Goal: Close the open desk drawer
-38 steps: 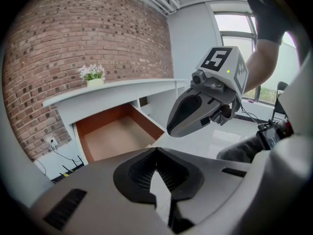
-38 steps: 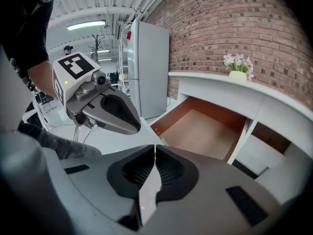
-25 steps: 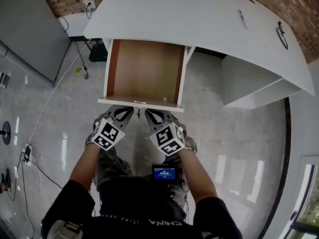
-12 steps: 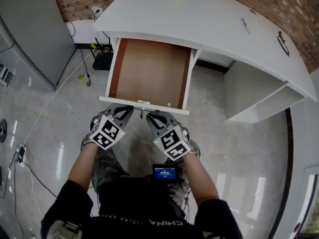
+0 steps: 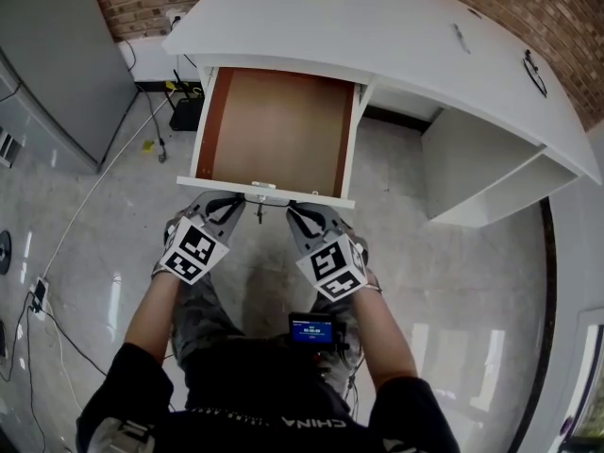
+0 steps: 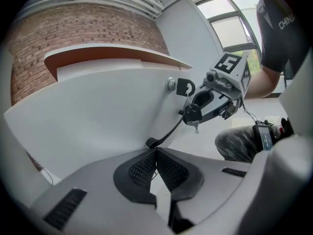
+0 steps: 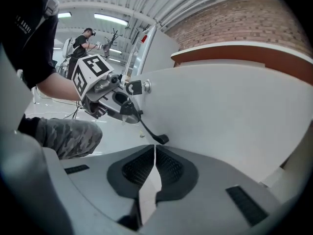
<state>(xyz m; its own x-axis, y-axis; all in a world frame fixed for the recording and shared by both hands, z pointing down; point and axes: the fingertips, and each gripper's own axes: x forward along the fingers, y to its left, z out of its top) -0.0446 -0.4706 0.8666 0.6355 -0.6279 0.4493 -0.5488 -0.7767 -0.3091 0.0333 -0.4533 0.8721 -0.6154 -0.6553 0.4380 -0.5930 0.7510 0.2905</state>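
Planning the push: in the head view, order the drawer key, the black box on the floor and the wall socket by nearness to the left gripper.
1. Drawer key, just right of the left gripper.
2. Black box, farther back on the left.
3. Wall socket, farthest back, upper left.

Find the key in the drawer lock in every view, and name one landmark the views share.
Head view: key near mid-picture, hanging at the middle of the white drawer front.
Left gripper view: key right of centre, upper half.
Right gripper view: key left of centre, upper half.
Shared landmark: the drawer front.
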